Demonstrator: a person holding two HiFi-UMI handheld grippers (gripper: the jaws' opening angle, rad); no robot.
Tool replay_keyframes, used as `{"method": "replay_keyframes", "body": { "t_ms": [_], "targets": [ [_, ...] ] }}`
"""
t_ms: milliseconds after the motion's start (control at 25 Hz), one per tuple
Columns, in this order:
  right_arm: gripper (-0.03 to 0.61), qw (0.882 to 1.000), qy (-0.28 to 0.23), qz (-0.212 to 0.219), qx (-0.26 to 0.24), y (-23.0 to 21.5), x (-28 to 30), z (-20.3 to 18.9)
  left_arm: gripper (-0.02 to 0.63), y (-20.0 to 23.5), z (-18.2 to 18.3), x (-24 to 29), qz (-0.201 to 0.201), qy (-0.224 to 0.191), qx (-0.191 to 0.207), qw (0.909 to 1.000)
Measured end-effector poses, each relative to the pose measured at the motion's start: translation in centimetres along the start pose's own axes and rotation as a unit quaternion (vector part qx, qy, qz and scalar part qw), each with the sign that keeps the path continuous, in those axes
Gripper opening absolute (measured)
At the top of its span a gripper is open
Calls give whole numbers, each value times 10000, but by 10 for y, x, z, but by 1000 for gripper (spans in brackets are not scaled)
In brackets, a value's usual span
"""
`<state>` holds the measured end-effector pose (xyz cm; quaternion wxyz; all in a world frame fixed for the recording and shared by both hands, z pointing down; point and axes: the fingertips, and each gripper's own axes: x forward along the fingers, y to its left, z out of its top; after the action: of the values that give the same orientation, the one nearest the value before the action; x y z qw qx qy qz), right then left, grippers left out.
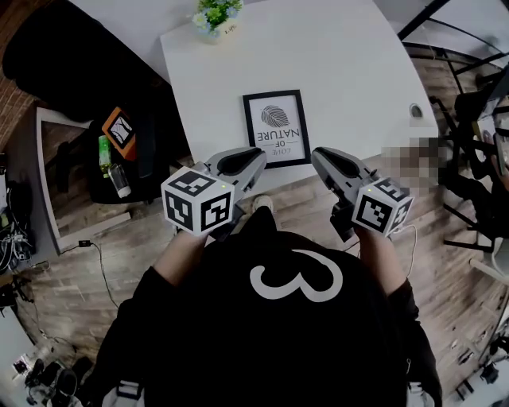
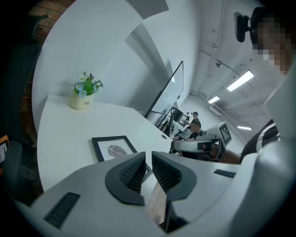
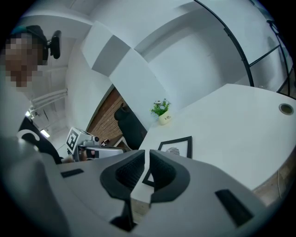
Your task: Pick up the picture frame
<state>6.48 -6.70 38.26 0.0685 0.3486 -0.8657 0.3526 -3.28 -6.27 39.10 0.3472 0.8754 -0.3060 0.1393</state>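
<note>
The picture frame (image 1: pixel 276 129) is black with a white fingerprint print and lies flat near the front edge of the white table (image 1: pixel 342 63). It also shows in the left gripper view, picture frame (image 2: pixel 113 149), and in the right gripper view, picture frame (image 3: pixel 178 147). My left gripper (image 1: pixel 258 159) hovers at the frame's near left corner, my right gripper (image 1: pixel 318 155) at its near right corner. Neither touches it. In the left gripper (image 2: pixel 148 155) and in the right gripper (image 3: pixel 147 152) the jaws stand almost together with nothing between them.
A small potted plant (image 1: pixel 215 16) stands at the table's far edge. A black chair (image 1: pixel 71 56) and a low shelf with bottles (image 1: pixel 115 159) sit left of the table. Metal stands (image 1: pixel 469 167) crowd the right side. A cable hole (image 1: pixel 416 110) marks the table's right edge.
</note>
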Motion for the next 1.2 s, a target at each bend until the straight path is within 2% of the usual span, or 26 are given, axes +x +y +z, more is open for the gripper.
{"method": "replay_keyframes", "body": {
  "t_ms": [400, 480, 520, 640, 1000, 1200],
  "targets": [
    [29, 9992, 278, -223, 163, -29, 27, 3, 96, 32, 1, 19, 9, 354, -179, 9992],
    [50, 9989, 365, -237, 171, -34, 28, 1, 107, 37, -3, 22, 34, 463, -216, 9987],
    [85, 9987, 425, -226, 194, -36, 29, -1, 111, 40, -5, 23, 63, 501, -252, 9984],
    [110, 9980, 538, -236, 210, -47, 33, -2, 122, 49, -10, 30, 168, 553, -372, 9976],
    [112, 9918, 1165, -534, -3, -86, 56, -19, 143, 87, -34, 48, 653, 896, -686, 9915],
    [117, 9878, 1446, -581, -12, -98, 69, -31, 147, 108, -38, 60, 937, 1128, -629, 9872]
  ]
}}
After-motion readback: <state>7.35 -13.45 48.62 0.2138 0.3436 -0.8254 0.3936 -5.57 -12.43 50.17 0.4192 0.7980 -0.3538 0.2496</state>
